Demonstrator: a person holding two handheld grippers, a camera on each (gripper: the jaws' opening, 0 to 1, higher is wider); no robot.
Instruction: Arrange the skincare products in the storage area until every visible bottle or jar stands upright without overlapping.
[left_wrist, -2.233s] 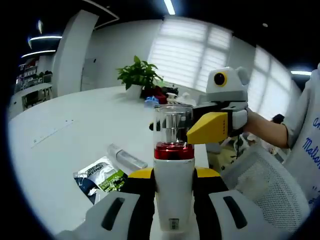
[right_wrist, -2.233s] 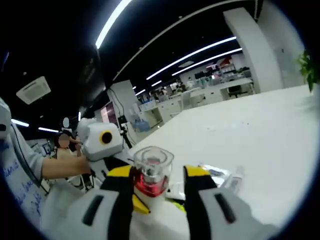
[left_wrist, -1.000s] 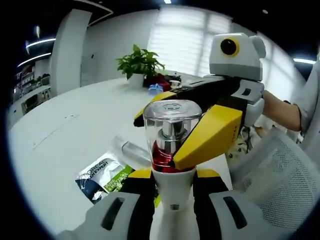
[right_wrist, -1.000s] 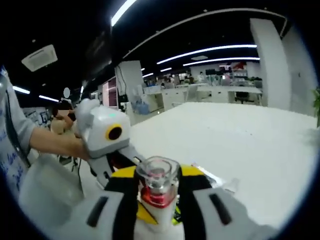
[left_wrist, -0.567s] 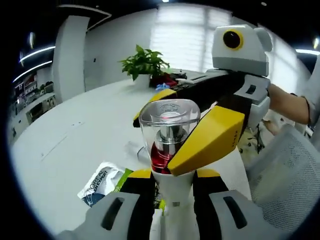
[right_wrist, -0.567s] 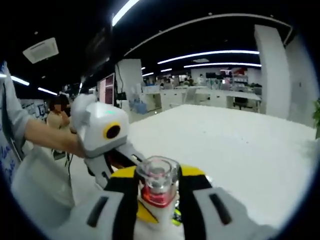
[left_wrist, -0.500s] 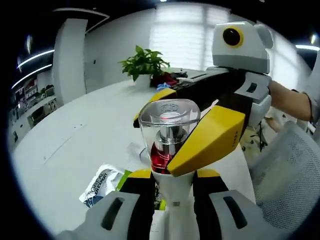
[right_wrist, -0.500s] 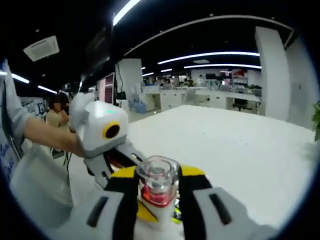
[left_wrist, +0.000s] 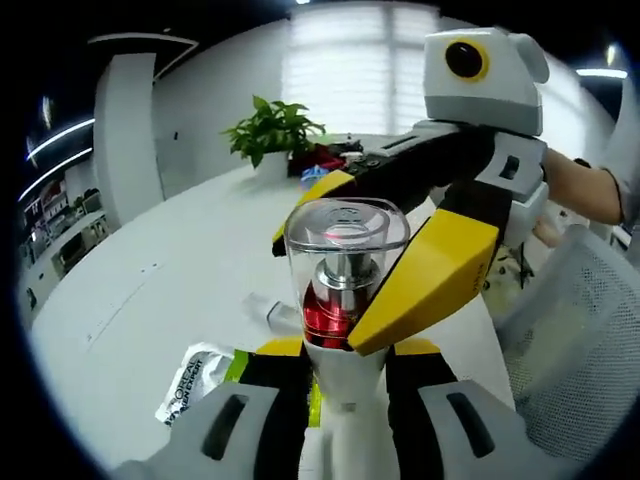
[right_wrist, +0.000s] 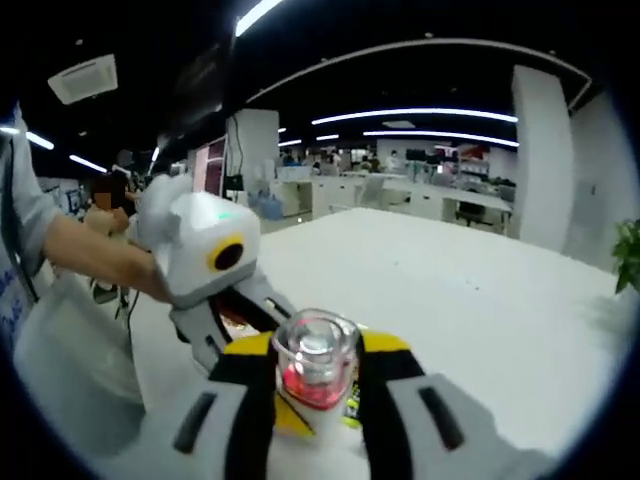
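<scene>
Pump bottle (left_wrist: 345, 330), white-bodied with a red collar and a clear domed cap, stands upright between the jaws of the left tool (left_wrist: 345, 400), which is clamped on its lower body. In the left gripper view the right tool (left_wrist: 400, 250) reaches in from the right, its yellow jaws closed around the bottle's clear cap and red collar, so both tools grip the one bottle, the left low and the right high. In the right gripper view the same pump bottle (right_wrist: 315, 375) rises between the yellow and black jaws of the right tool (right_wrist: 315, 400), and the left tool (right_wrist: 215, 290) comes in from the left, held by a person's hand (right_wrist: 95, 255).

Below and to the left of the bottle, on the white worktop (left_wrist: 150, 300), lies a flat printed sachet (left_wrist: 195, 375), and just behind the bottle on that side lies a clear tube (left_wrist: 275, 313) on its side. Farther back from the bottle, at the worktop's far edge, a green potted plant (left_wrist: 272, 130) stands before a window with blinds. To the right of the bottle a white mesh chair back (left_wrist: 575, 350) shows.
</scene>
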